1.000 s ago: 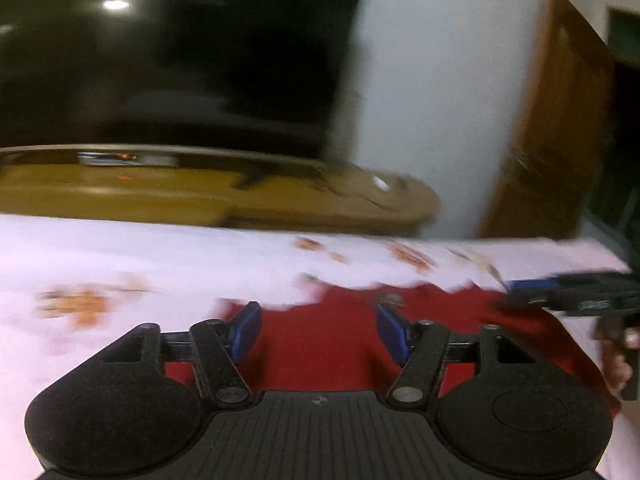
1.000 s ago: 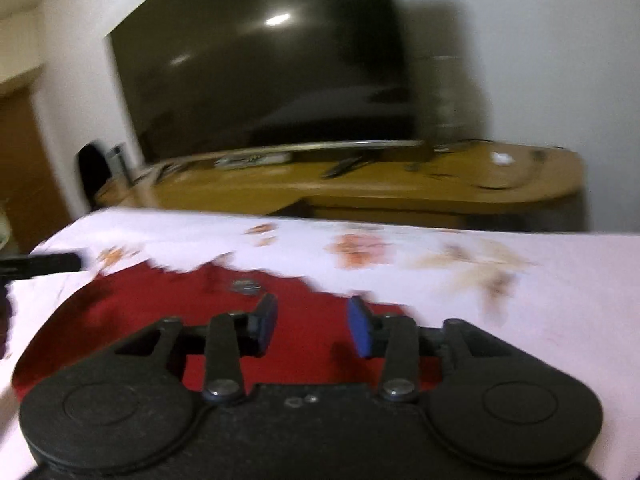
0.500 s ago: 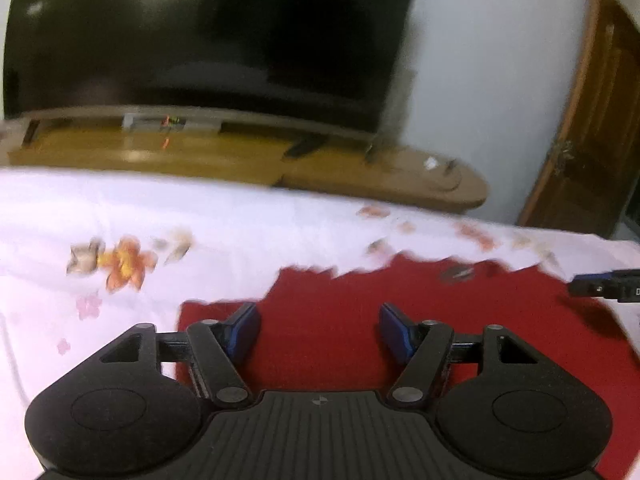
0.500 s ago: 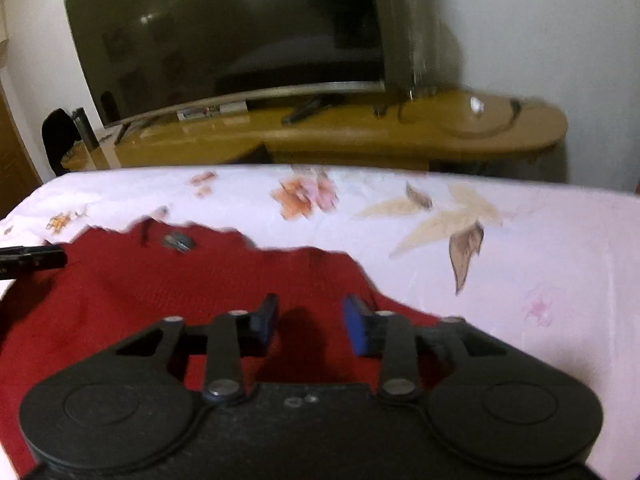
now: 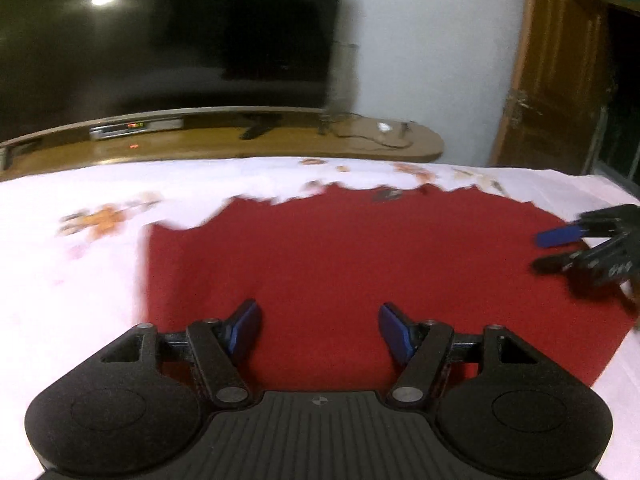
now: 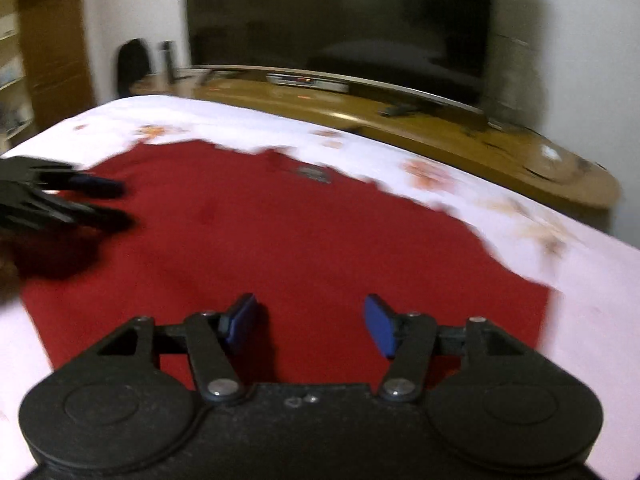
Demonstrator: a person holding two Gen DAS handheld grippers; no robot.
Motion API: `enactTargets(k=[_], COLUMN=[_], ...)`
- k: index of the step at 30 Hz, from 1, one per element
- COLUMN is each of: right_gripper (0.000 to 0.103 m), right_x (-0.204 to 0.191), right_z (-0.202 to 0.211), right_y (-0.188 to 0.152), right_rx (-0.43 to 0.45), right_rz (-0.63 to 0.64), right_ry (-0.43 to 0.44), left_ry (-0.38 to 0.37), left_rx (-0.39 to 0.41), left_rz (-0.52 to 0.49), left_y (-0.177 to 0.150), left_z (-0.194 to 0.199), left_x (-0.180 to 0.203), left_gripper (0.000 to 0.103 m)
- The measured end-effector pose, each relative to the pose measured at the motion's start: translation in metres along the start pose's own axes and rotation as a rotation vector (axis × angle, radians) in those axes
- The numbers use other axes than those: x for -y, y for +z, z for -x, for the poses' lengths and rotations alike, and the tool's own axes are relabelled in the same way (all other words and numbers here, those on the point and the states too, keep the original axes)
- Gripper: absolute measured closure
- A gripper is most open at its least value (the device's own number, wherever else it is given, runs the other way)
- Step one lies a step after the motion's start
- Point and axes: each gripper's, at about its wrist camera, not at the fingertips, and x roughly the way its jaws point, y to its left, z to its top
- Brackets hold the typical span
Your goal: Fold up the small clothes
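While the flat red knitted garment (image 5: pixel 360 264) lay spread on the white flower-printed bedsheet (image 5: pixel 72 280), you held your left gripper (image 5: pixel 320 330) over its near edge, blue-padded jaws wide apart and empty. Your right gripper (image 6: pixel 310 322) hung likewise over the garment's other side, also spread wide, gripping nothing.
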Motion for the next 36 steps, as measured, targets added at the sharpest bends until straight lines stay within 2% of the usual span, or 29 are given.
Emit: enactTargets(k=[3,4,5,8,11,14,16,17,19,23,27,30,32,35,36], right_gripper=[0.046,0.049,0.048,0.048,0.048,0.048,0.048,0.047,0.047,0.046,0.046,0.045,0.051,0.05,0.05], right_x=[0.025,0.027,0.023,-0.013,-0.056,-0.098,-0.114,-0.115,-0.104,-0.066,-0.023,-0.026,-0.032,-0.04,-0.039], right_z=[0.019,0.026,0.033,0.051,0.048,0.035,0.024,0.024,0.033,0.064,0.09,0.087,0.091,0.113,0.112], right_y=[-0.014,-0.013,-0.012,-0.006,-0.004,-0.014,-0.027,-0.036,-0.044,-0.061,-0.086,-0.09,-0.081,-0.074,-0.075], right_rx=[-0.001,-0.001,0.013,0.102,0.104,0.065,0.004,0.015,0.024,0.005,0.002,0.0,-0.004,0.083,0.081], right_rz=[-0.053,-0.077,-0.092,-0.09,-0.063,0.021,0.092,0.122,0.097,0.042,-0.067,-0.074,-0.092,-0.108,-0.122], right_ry=[-0.039,-0.049,-0.048,0.029,0.101,0.091,0.051,0.036,0.036,-0.035,-0.081,-0.097,-0.108,-0.115,-0.125], left_ry=[0.047,0.049,0.024,-0.043,-0.073,-0.042,-0.045,-0.054,-0.02,0.011,0.014,0.041,0.044,0.067,0.061], left_rx=[-0.006,0.015,0.045,0.066,0.037,-0.018,0.005,0.004,-0.003,-0.01,-0.006,0.001,0.028,-0.037,-0.022], left_rz=[0.029,0.038,0.043,0.044,-0.015,-0.066,-0.092,-0.067,-0.06,-0.032,-0.007,0.023,0.04,0.055,0.054], left_y=[0.001,0.002,0.006,0.01,-0.001,-0.022,-0.038,-0.04,-0.041,-0.051,-0.058,-0.051,-0.049,-0.059,-0.06], left_z=[0.015,0.024,0.031,0.036,0.032,0.024,0.03,0.035,0.045,0.064,0.068,0.069,0.076,0.07,0.07], left_x=[-0.014,-0.01,-0.004,0.023,0.06,0.075,0.07,0.061,0.049,0.019,0.008,0.014,0.017,0.011,0.011], left_gripper=[0.037,0.037,0.037,0.037,0.037,0.037,0.037,0.037,0.037,0.037,0.037,0.037,0.037,0.037,0.037])
